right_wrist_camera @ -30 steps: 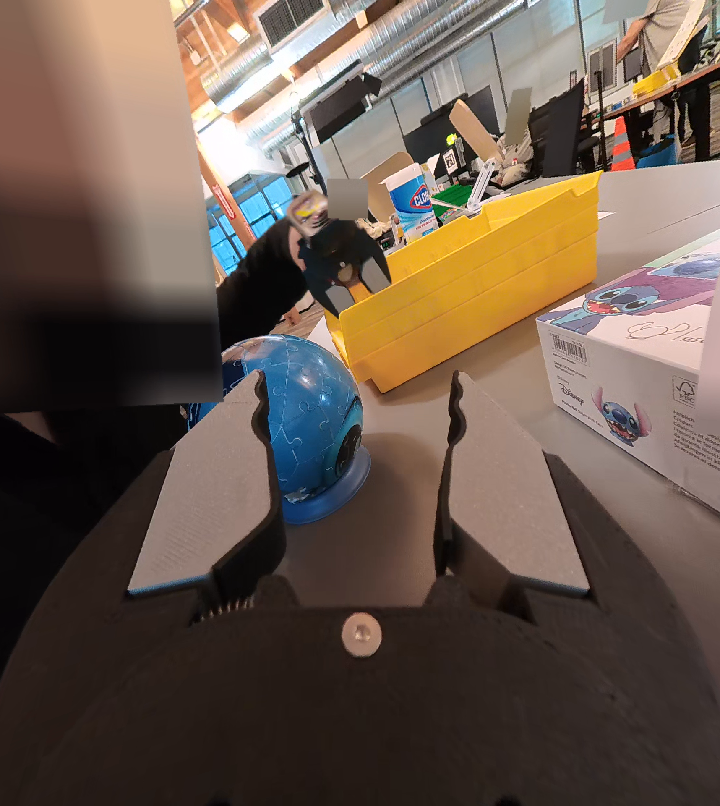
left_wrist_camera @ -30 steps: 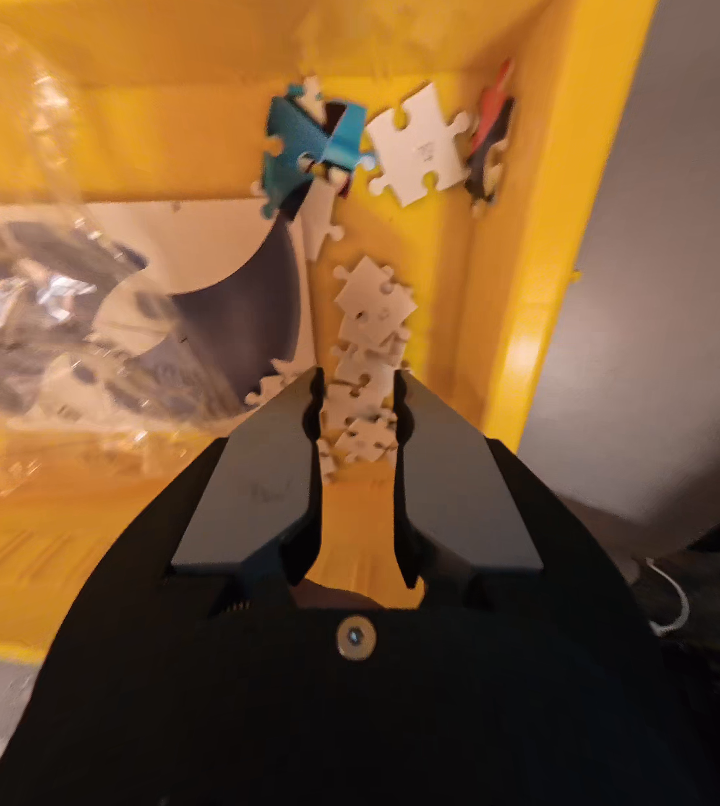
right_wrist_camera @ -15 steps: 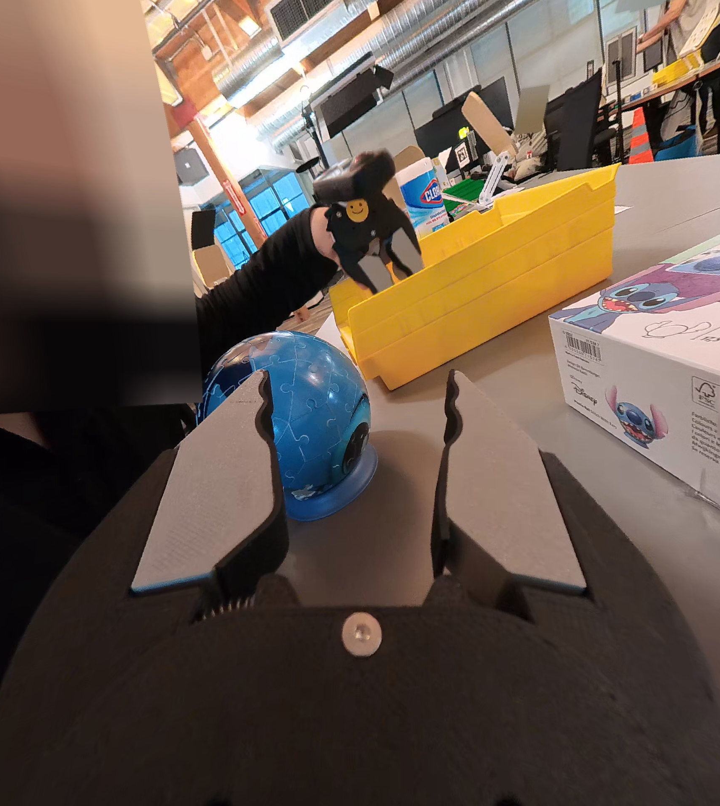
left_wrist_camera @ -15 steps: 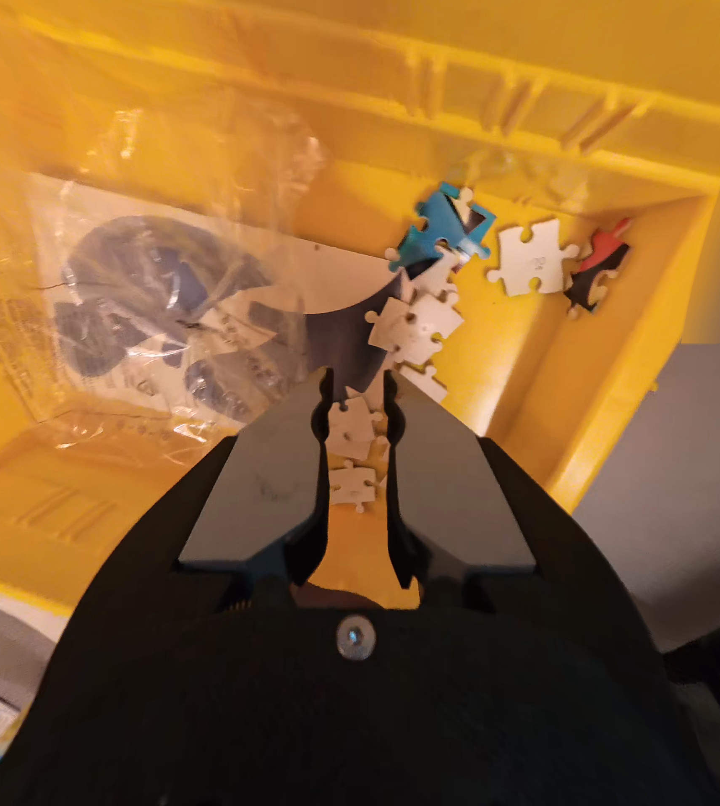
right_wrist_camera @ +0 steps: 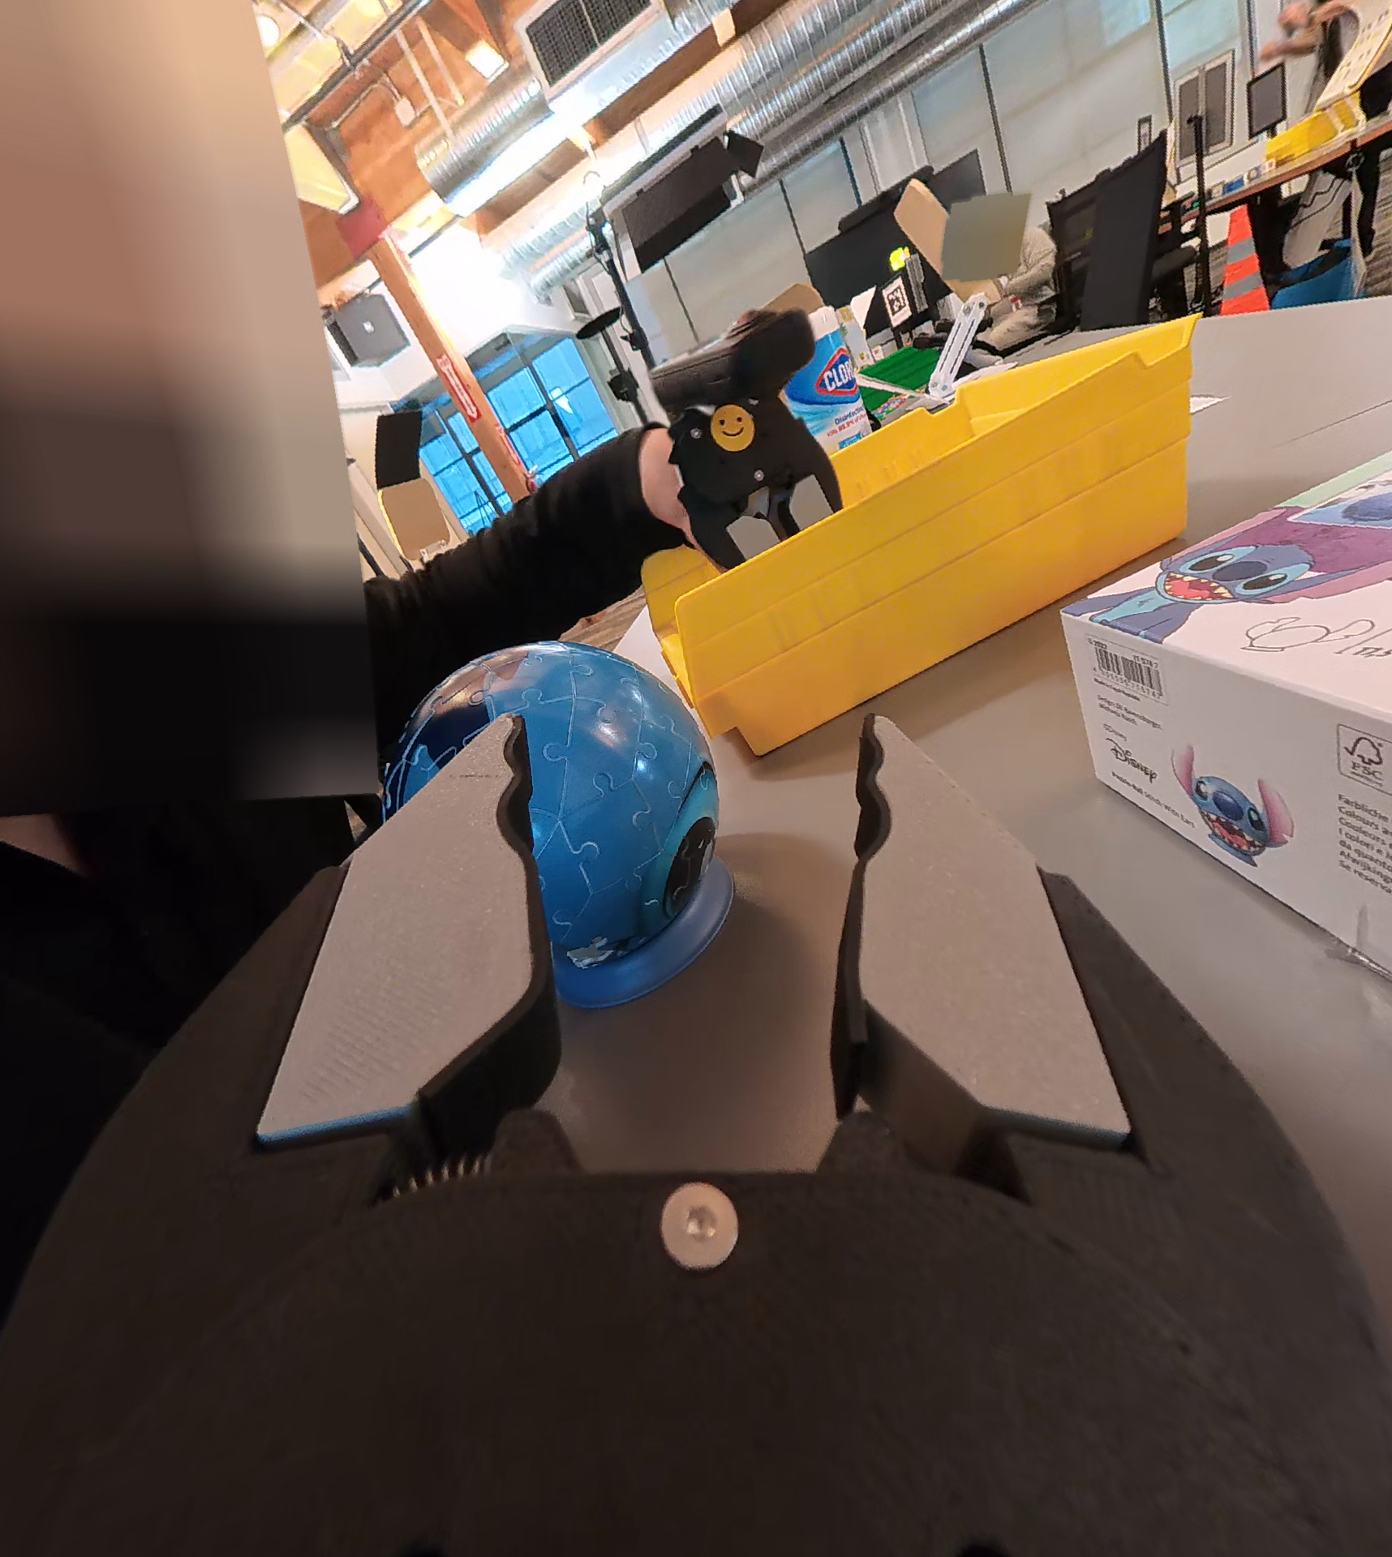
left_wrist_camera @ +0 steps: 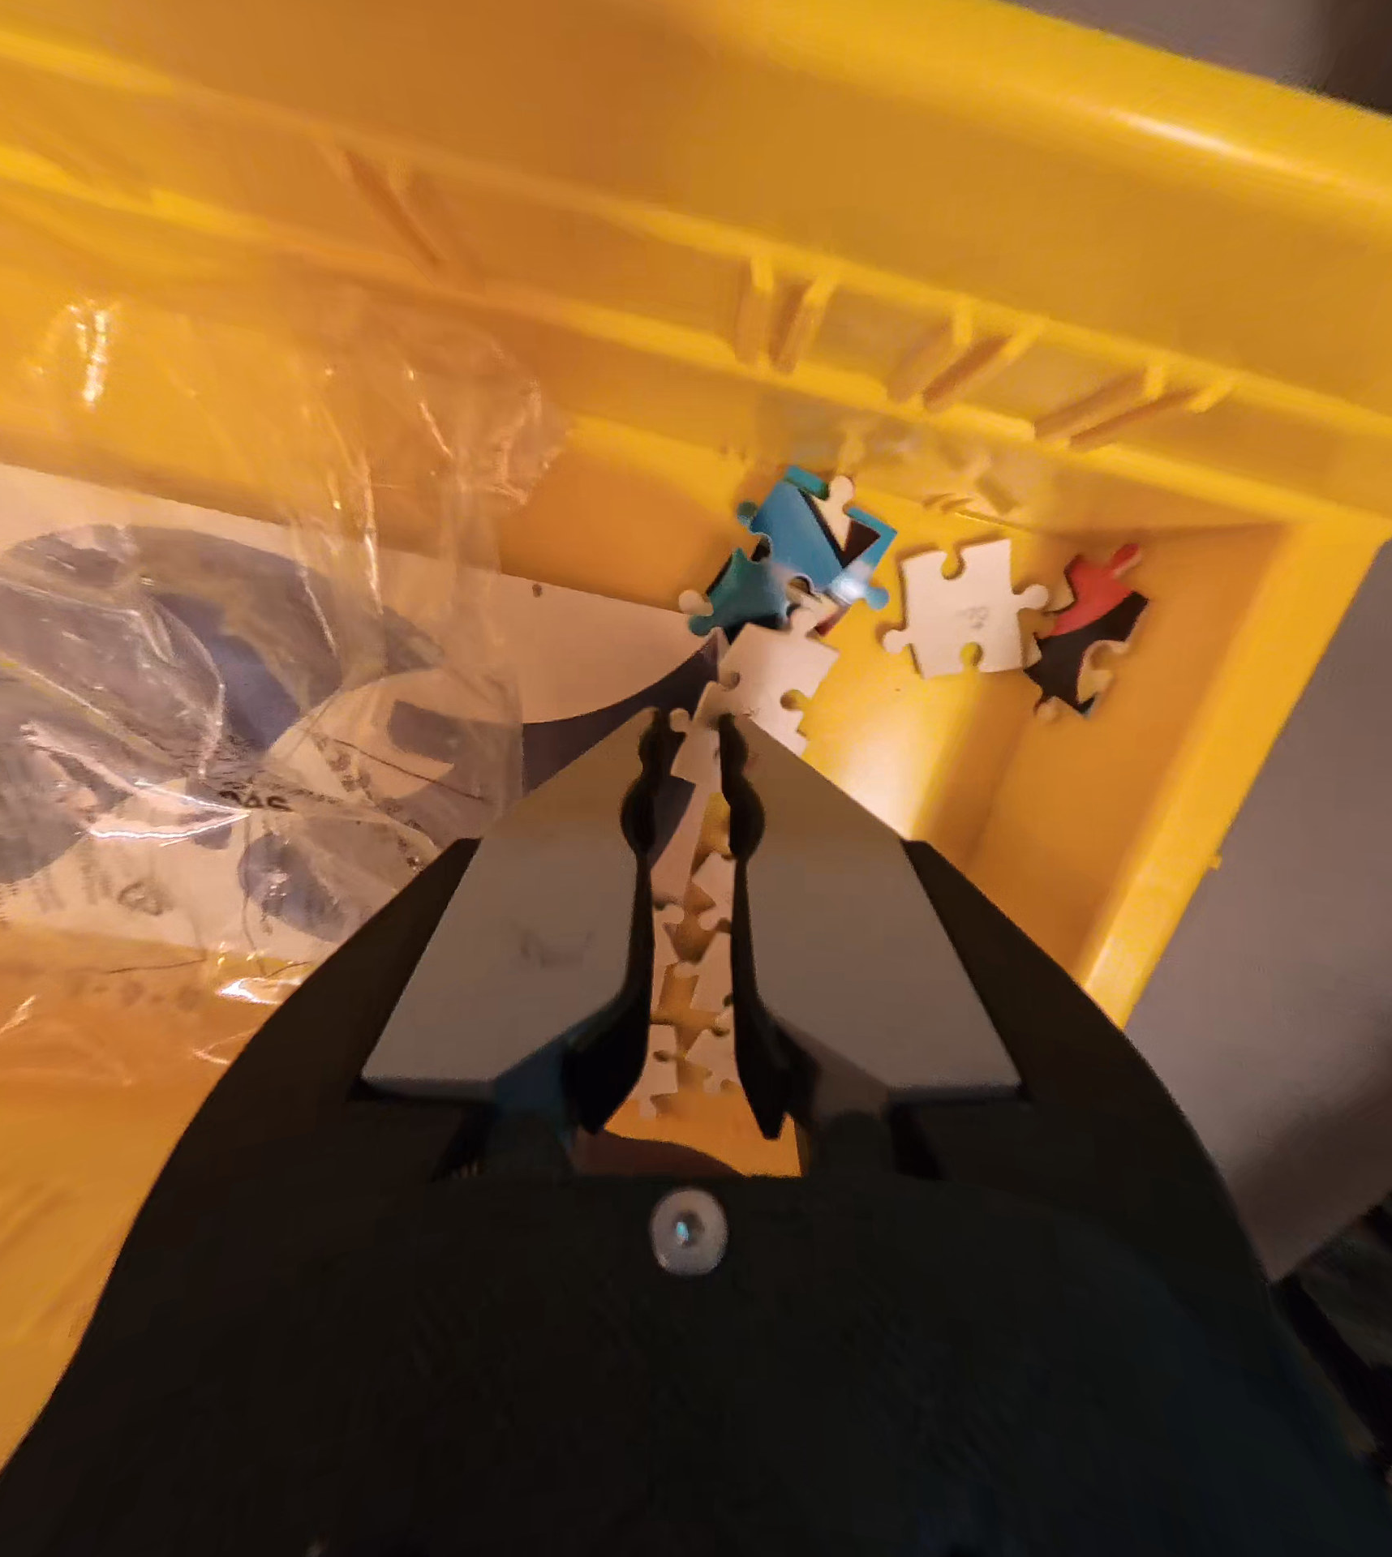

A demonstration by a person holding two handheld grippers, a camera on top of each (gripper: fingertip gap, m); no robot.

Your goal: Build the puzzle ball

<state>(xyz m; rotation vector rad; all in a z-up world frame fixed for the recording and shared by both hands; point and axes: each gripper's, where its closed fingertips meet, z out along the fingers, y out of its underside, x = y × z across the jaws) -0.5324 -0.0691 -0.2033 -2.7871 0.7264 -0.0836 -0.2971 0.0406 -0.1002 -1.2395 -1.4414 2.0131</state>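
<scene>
My left gripper (left_wrist_camera: 693,724) is inside the yellow bin (left_wrist_camera: 1181,758), its jaws almost together and pinching a white, face-down puzzle piece (left_wrist_camera: 694,746) at the tips. More white pieces (left_wrist_camera: 777,682) lie under and beyond the fingers. A blue piece (left_wrist_camera: 802,548), another white one (left_wrist_camera: 966,619) and a red-and-black one (left_wrist_camera: 1089,632) lie in the bin's far corner. My right gripper (right_wrist_camera: 693,733) is open and empty over the grey table. The blue puzzle ball (right_wrist_camera: 608,800) on its blue ring stand sits just behind its left finger. The left gripper (right_wrist_camera: 747,497) also shows dipping into the bin (right_wrist_camera: 929,590).
A clear plastic bag over a printed sheet (left_wrist_camera: 170,716) fills the bin's left part. The white puzzle box (right_wrist_camera: 1283,733) stands at the right on the table (right_wrist_camera: 760,927). A wipes tub (right_wrist_camera: 832,387) stands behind the bin. A sleeved arm (right_wrist_camera: 524,564) reaches to the bin. Tip to tip, the grippers are about 30 centimetres apart.
My left gripper has pushed deeper into the bin toward the pile of white pieces and its jaws have narrowed onto one. My right gripper has drifted slightly and stays open.
</scene>
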